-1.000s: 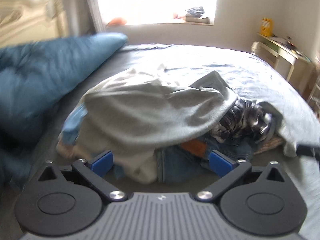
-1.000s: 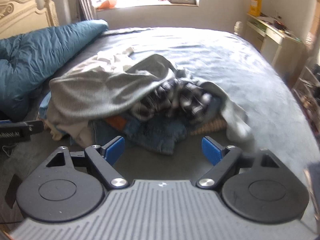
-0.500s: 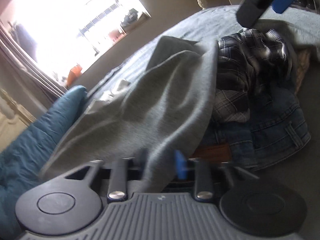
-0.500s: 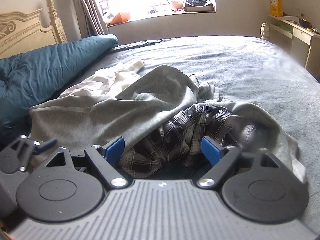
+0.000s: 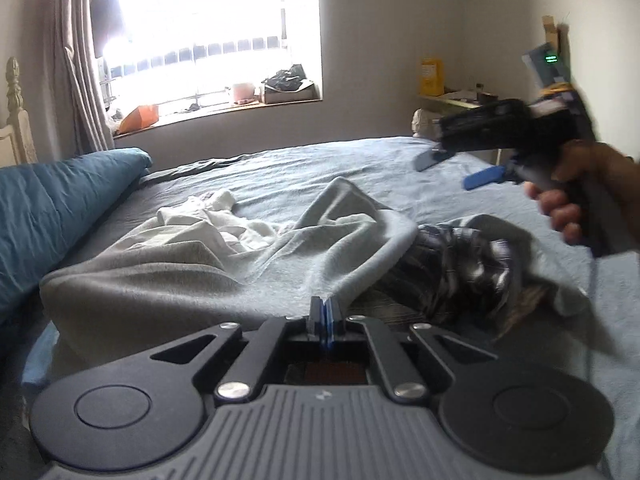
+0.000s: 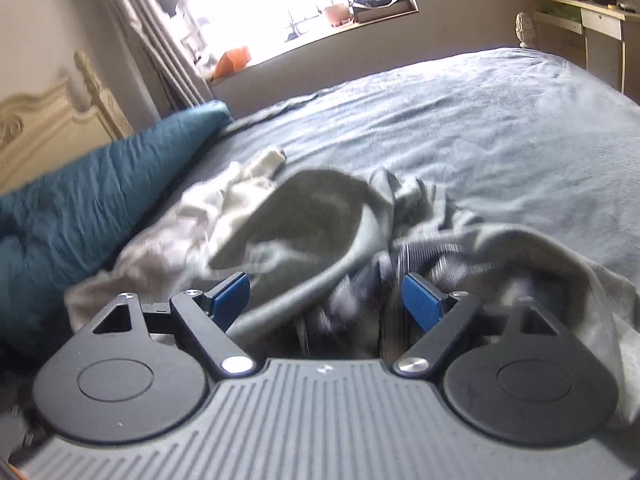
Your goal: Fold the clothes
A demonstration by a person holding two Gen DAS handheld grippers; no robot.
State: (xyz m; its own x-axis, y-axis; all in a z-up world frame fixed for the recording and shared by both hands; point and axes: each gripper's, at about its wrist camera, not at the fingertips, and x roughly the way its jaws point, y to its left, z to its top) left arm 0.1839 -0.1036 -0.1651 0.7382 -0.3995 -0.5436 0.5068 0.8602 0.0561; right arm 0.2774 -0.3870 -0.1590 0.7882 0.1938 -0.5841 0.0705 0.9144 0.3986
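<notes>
I have the left gripper (image 5: 325,312) pinched on the grey garment's (image 5: 168,280) near edge, to draw it off the heap on the bed (image 5: 320,168); right gripper (image 6: 326,300), fingers apart, hovers over the plaid shirt (image 6: 344,300).

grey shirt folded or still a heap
Unfolded: the grey shirt lies rumpled over the plaid shirt, its edge pinched in the shut left tool.
</notes>
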